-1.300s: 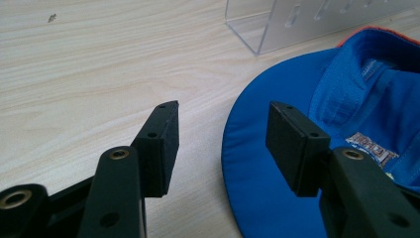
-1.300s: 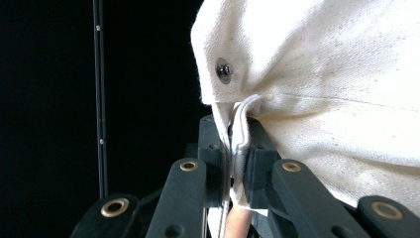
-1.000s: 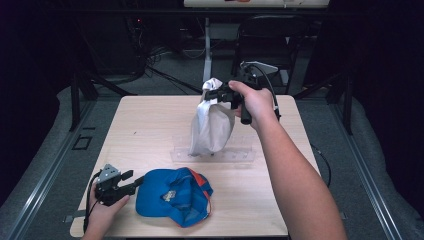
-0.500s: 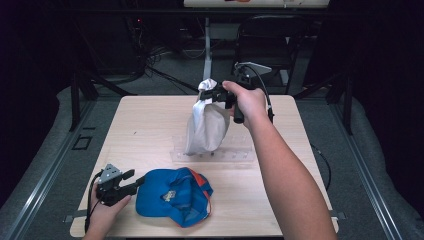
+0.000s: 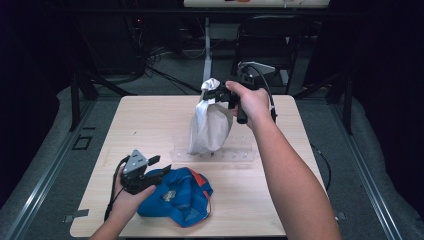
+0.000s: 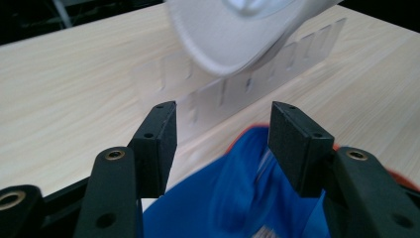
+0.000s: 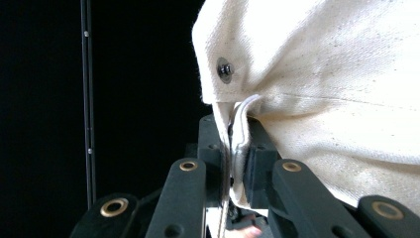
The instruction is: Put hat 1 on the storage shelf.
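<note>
My right gripper [image 5: 214, 93] is shut on the back edge of a white cap [image 5: 210, 125], which hangs crown-down over the middle of the table. Seen close in the right gripper view, the white cap's [image 7: 327, 84] fabric hem is pinched between the jaws of that gripper [image 7: 233, 153]. A blue cap [image 5: 177, 196] with an orange trim lies at the table's front. My left gripper [image 5: 161, 167] is open at the blue cap's left edge. In the left gripper view its jaws [image 6: 223, 144] stand apart over the blue cap [image 6: 237, 198], and the white cap [image 6: 237, 34] hangs beyond.
A clear plastic rack [image 5: 225, 155] with slots lies flat across the middle of the light wooden table [image 5: 145, 120], under the white cap. Dark floor, cables and a chair [image 5: 270, 45] lie beyond the far edge.
My left gripper has moved right and forward to the blue cap's edge. The right gripper and hanging white cap shifted slightly left and stay aloft.
</note>
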Demonstrator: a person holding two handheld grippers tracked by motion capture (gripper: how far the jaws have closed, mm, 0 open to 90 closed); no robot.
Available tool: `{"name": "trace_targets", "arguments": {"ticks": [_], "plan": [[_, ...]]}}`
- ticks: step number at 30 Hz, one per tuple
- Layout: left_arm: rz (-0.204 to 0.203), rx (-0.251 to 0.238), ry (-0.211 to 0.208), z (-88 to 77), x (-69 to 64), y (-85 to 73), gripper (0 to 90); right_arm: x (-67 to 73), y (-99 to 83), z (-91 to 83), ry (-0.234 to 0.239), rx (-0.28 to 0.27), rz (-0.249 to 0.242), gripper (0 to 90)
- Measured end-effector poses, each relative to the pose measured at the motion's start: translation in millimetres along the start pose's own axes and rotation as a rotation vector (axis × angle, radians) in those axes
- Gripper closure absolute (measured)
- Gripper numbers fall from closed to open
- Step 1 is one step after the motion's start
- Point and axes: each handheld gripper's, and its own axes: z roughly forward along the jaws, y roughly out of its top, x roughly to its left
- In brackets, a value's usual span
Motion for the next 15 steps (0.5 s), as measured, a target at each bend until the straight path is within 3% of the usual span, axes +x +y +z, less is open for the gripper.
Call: {"name": "trace_targets", "arguments": {"ticks": [5, 15], "plan": [[0.052, 0.016, 0.005, 20.3, -13.5, 14.4, 44.0, -0.7, 0.2, 1.1, 0.001, 0.003, 0.0, 81.2], [0.051, 0.034, 0.002, 43.0, -22.6, 24.4, 44.2, -0.9, -0.7, 1.3, 0.008, 0.006, -0.005, 81.2]]}}
